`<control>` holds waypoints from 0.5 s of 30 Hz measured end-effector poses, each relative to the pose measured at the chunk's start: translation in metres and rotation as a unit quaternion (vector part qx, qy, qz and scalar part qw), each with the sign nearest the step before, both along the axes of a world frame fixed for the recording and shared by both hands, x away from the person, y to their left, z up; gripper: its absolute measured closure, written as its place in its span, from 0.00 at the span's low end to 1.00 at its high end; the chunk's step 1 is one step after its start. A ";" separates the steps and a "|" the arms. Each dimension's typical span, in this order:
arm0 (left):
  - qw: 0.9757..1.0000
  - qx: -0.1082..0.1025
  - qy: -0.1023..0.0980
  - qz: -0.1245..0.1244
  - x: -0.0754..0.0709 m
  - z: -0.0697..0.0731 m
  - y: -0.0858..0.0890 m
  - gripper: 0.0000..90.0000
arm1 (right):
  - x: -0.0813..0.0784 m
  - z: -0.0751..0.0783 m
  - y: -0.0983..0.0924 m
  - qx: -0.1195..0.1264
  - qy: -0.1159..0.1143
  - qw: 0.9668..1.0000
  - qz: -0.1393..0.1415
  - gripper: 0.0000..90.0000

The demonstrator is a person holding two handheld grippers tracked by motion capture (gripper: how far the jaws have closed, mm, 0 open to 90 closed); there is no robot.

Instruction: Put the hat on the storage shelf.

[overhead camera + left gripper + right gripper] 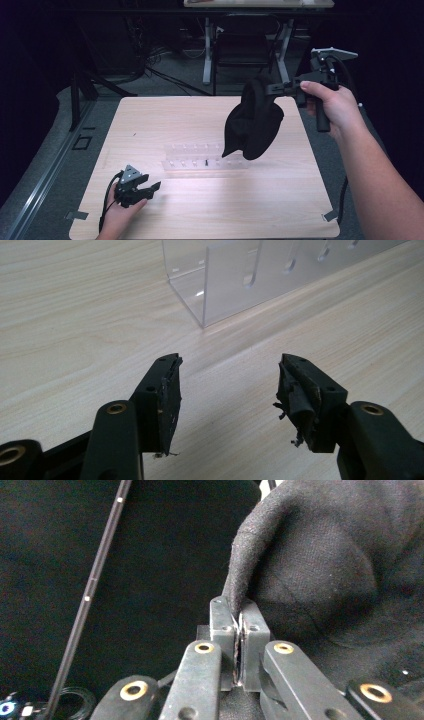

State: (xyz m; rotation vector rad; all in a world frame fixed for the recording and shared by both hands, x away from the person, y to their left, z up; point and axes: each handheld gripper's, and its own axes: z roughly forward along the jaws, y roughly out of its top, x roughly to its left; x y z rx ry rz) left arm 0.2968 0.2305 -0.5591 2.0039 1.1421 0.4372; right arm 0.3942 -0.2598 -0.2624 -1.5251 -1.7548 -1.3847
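Black cloth (252,122), looks like a soft knit hat or a bag, is pinched right at its edge between the jaws of the right gripper (272,90), which are squeezed together with just that thin fold of fabric (239,587) between them. From that pinch it hangs loose in the air above the far right part of the wooden table (150,125), drooping down in front of the clear acrylic rack (200,160) without touching anything, as far as I can tell.

My read on handling: it's light and totally floppy, so it'll swing and sag wherever it isn't held. Not fragile, not slippery, the weave looks grippy. Grabbing a hem or doubled-over edge like this seems right; a single layer might slide out. A second pinch on the opposite edge would help to spread it.

Left gripper (150,189) sits low on the near left of the table, jaws wide apart, nothing between them, pointed toward the corner of the rack (202,322).
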 end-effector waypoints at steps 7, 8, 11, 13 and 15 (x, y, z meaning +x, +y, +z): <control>1.000 -0.001 -0.001 0.000 0.000 0.000 0.000 0.48 | 0.010 -0.008 0.015 -0.011 0.003 1.000 0.005 0.98; 1.000 -0.001 -0.001 0.000 0.000 0.000 0.000 0.48 | 0.010 -0.008 0.015 -0.011 0.003 1.000 0.005 0.98; 1.000 0.000 -0.001 -0.001 0.000 0.000 0.000 0.48 | 0.014 -0.013 0.022 -0.013 0.004 1.000 0.008 0.98; 1.000 0.000 -0.001 -0.001 0.000 0.000 0.000 0.48 | 0.016 -0.016 0.027 -0.013 0.007 1.000 0.011 0.98; 1.000 -0.001 -0.001 -0.001 0.000 0.000 0.000 0.48 | 0.019 -0.021 0.033 -0.015 0.009 1.000 0.014 0.98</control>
